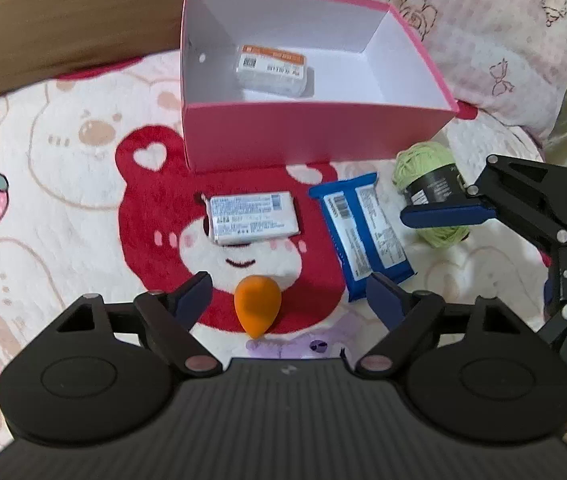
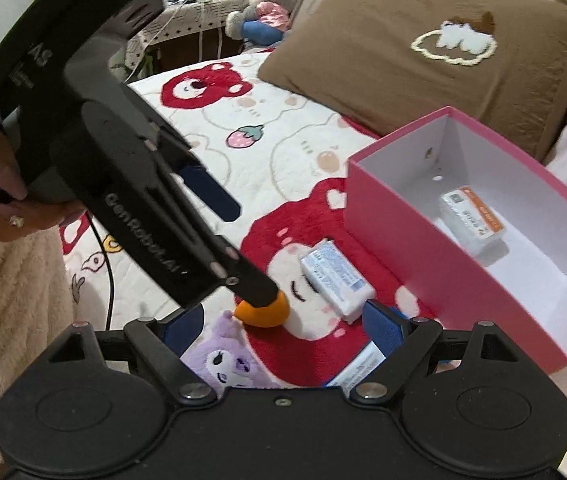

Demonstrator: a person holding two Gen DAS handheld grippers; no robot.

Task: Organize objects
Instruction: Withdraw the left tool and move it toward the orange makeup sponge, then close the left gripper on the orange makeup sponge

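A pink box (image 1: 315,136) stands on the bed with one white-and-orange pack (image 1: 273,68) inside; the box (image 2: 463,280) and pack (image 2: 473,220) also show in the right wrist view. In front lie a white pack (image 1: 253,220), a blue wrapper (image 1: 363,236), a green yarn ball (image 1: 431,192) and an orange egg-shaped sponge (image 1: 257,306). My left gripper (image 1: 287,296) is open, its fingers either side of the sponge (image 2: 263,312). My right gripper (image 2: 283,320) is open and empty, above the blue wrapper (image 2: 357,368). The right gripper's body also shows in the left wrist view, beside the yarn ball.
A bear-print blanket (image 1: 63,200) covers the bed. A brown pillow (image 2: 423,60) and a pink-print pillow (image 1: 483,40) lie behind the box. A purple plush figure (image 2: 223,356) sits by the sponge. A cluttered table (image 2: 203,4) stands beyond the bed.
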